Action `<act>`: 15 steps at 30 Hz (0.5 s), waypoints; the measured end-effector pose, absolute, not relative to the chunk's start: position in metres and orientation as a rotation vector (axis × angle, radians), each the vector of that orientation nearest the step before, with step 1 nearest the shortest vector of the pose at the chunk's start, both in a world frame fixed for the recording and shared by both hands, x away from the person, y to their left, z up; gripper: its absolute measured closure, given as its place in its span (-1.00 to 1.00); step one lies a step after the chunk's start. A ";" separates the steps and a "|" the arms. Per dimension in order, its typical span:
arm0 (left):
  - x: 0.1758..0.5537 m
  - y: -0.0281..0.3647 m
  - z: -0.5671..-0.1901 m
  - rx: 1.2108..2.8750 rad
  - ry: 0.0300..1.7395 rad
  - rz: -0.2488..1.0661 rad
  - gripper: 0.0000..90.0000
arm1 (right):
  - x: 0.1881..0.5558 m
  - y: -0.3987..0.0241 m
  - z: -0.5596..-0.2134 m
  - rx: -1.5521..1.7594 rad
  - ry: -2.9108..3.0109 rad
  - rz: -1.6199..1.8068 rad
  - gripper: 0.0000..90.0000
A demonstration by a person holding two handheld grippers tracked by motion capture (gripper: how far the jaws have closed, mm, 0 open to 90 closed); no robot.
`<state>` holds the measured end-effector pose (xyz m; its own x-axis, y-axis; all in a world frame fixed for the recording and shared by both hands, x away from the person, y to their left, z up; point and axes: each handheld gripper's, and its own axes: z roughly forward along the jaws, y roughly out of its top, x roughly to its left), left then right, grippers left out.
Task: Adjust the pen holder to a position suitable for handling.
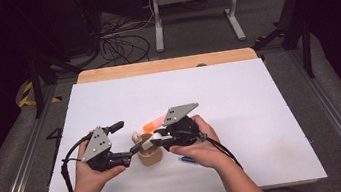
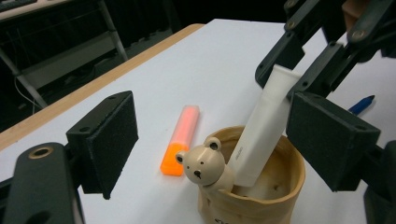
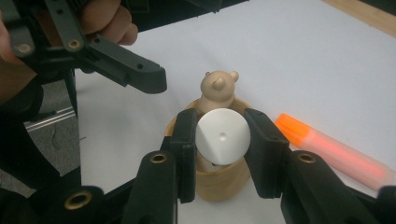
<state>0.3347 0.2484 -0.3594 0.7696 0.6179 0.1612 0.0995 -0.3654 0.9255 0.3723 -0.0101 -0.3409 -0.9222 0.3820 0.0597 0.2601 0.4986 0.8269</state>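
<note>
The right gripper (image 3: pixel 219 140) was clenched on a white tube (image 3: pixel 222 136), its two pads pressing the round cap end from both sides. The tube (image 2: pixel 261 133) stood tilted inside a small wooden cup (image 2: pixel 280 186), with its lower end on the bottom of the cup. A little bear figure (image 2: pixel 204 163) sat on the rim of the cup. The left gripper (image 1: pixel 131 154) was released; its jaws stood wide apart, one on each side of the cup, and touched nothing. An orange marker (image 2: pixel 180 140) lay flat on the white table (image 1: pixel 238 91) just beside the cup. A blue pen (image 2: pixel 362 104) lay near the right hand (image 1: pixel 201 147).
</note>
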 end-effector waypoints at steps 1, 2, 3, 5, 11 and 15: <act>0.335 0.249 -0.360 1.888 0.555 0.600 -0.62 | 0.373 -0.008 -0.342 0.556 2.609 1.399 0.49; 0.335 0.250 -0.360 1.883 0.560 0.602 -0.62 | 0.374 -0.007 -0.344 0.548 2.614 1.396 0.49; 0.336 0.251 -0.360 1.881 0.562 0.599 -0.62 | 0.375 -0.005 -0.345 0.543 2.617 1.391 0.49; 0.336 0.252 -0.359 1.874 0.572 0.597 -0.62 | 0.376 -0.002 -0.348 0.532 2.623 1.387 0.49; 0.337 0.255 -0.359 1.861 0.587 0.594 -0.63 | 0.380 0.005 -0.356 0.521 2.636 1.377 0.49; 0.338 0.257 -0.360 1.858 0.595 0.594 -0.63 | 0.382 0.008 -0.360 0.517 2.641 1.363 0.49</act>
